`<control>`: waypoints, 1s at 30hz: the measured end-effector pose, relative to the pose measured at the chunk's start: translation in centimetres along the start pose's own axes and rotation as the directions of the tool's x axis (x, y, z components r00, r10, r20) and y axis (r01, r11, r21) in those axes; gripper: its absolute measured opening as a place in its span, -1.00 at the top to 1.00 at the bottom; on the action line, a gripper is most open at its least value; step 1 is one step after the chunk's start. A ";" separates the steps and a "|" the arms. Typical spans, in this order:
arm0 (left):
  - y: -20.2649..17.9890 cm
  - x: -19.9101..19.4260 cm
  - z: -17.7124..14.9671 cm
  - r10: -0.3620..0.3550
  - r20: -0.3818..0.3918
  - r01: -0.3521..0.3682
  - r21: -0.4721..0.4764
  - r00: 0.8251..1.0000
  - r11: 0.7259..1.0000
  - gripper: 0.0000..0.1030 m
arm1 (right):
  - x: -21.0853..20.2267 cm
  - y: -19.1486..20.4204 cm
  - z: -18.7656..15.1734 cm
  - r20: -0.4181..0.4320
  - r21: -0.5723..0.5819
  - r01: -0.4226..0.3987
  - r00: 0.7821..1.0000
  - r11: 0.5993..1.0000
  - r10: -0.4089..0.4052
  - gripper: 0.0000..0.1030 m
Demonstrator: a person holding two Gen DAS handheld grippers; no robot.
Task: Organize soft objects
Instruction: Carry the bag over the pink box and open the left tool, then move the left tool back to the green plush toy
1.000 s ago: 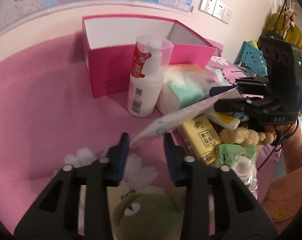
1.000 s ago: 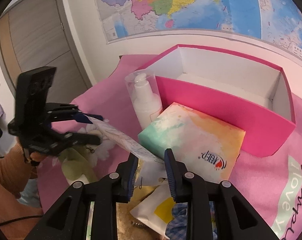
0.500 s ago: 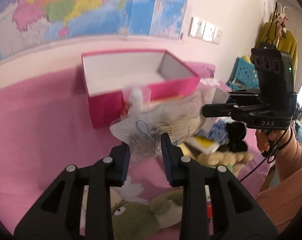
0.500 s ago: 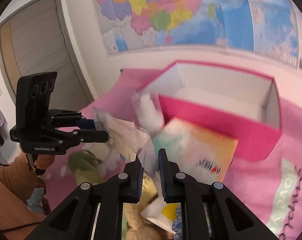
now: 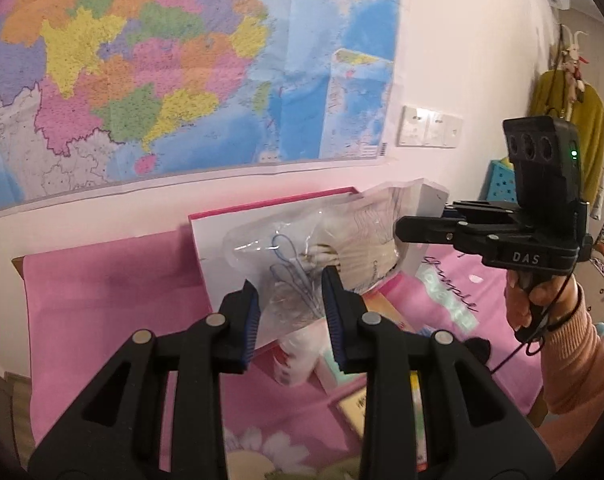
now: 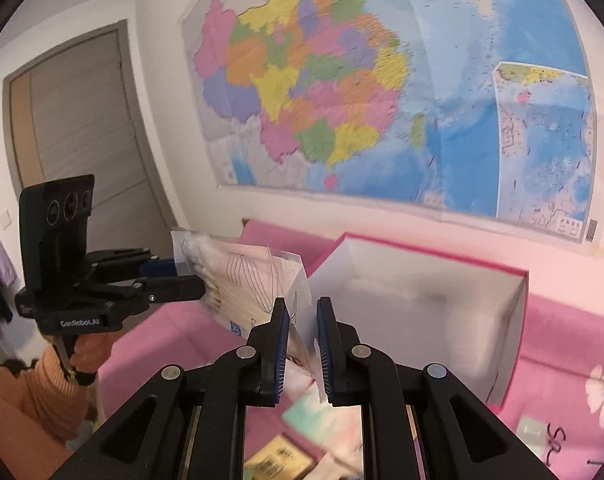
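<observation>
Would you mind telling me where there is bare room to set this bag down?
The pink box looks empty inside, by the wall. The pink cloth left of the box, toward the table edge, is bare too. It is crowded in front of the box, under the bag, where packets lie piled.

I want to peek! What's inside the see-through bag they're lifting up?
Through the clear bag, held by the left gripper and right gripper, show something cream-coloured and thin blue loops. What they are is too blurry to tell, and crinkles hide the rest.
</observation>
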State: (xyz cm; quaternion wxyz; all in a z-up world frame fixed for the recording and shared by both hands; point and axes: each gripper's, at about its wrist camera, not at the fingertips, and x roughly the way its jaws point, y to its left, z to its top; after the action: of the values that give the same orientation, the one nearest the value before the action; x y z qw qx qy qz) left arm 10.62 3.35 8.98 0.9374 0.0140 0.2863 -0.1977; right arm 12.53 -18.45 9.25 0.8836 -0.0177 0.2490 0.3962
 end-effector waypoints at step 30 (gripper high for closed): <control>4.8 9.8 0.2 0.147 -0.204 -0.186 -0.188 0.968 0.964 0.34 | 11.6 -8.4 -1.3 -0.292 0.213 0.148 0.953 0.966 -0.082 -0.04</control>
State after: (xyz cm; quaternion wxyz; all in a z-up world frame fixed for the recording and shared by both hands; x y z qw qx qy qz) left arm 19.95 4.23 3.45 0.9159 -0.0401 0.3903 -0.0848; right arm 24.46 -16.52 1.43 0.8570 0.0152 0.4148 0.3054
